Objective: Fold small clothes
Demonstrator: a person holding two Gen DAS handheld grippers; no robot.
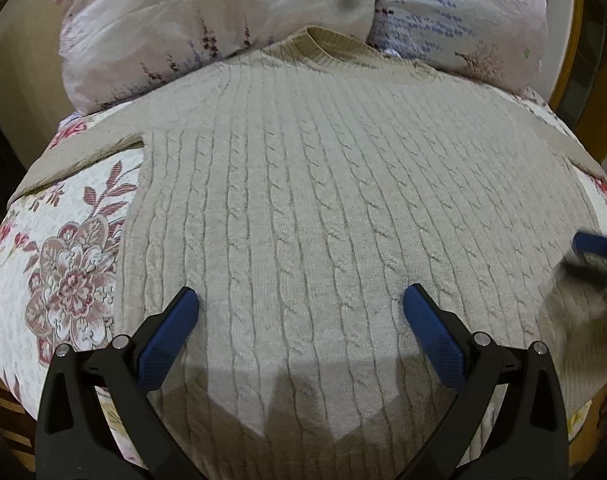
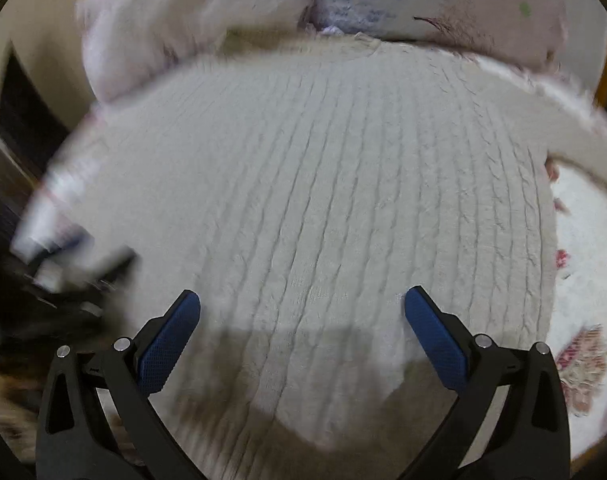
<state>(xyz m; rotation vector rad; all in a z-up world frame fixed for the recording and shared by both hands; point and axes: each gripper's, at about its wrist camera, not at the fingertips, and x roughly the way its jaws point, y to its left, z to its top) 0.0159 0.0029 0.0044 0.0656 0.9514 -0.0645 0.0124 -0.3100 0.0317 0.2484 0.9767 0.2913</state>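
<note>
Left wrist view shows both left gripper and right gripper jaws wide above the sweater spread flat on the bed.

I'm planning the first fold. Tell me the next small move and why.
Probably bring the left gripper down onto the sweater's left sleeve to fold it inward. The sweater lies flat and unfolded on the quilt, sleeves spread, and both grippers are open and hold nothing.

Both wrist views close above sweater, facing pillows.
</note>
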